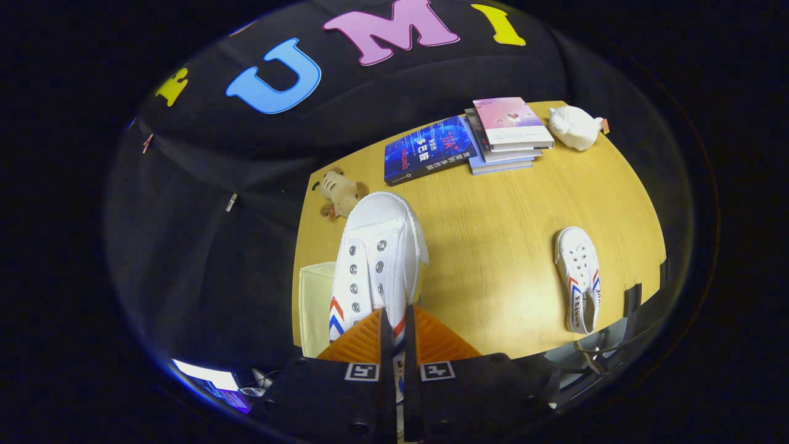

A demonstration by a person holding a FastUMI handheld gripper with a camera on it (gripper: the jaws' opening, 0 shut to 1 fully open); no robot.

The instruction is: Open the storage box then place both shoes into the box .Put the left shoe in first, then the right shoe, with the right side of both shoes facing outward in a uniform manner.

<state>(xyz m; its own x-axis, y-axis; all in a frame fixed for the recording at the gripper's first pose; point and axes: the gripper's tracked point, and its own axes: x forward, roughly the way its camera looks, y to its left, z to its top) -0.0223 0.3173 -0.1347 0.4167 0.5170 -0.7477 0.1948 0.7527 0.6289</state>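
A white canvas shoe (376, 259) with red and blue chevrons hangs high over the wooden table (505, 271), toe pointing away from me. My gripper (394, 336) is shut on its heel end, both fingers pressed close together on the shoe's edge. Just left of and below the held shoe lies the cream storage box (315, 302), partly hidden by the shoe, so its lid state is unclear. The second matching shoe (579, 277) lies flat on the table far to the right, toe pointing away.
A blue book (428, 151) and a stack of books (508, 132) sit at the table's far edge. A white plush toy (574, 126) lies right of them. A small brown plush (339, 192) rests beyond the held shoe's toe.
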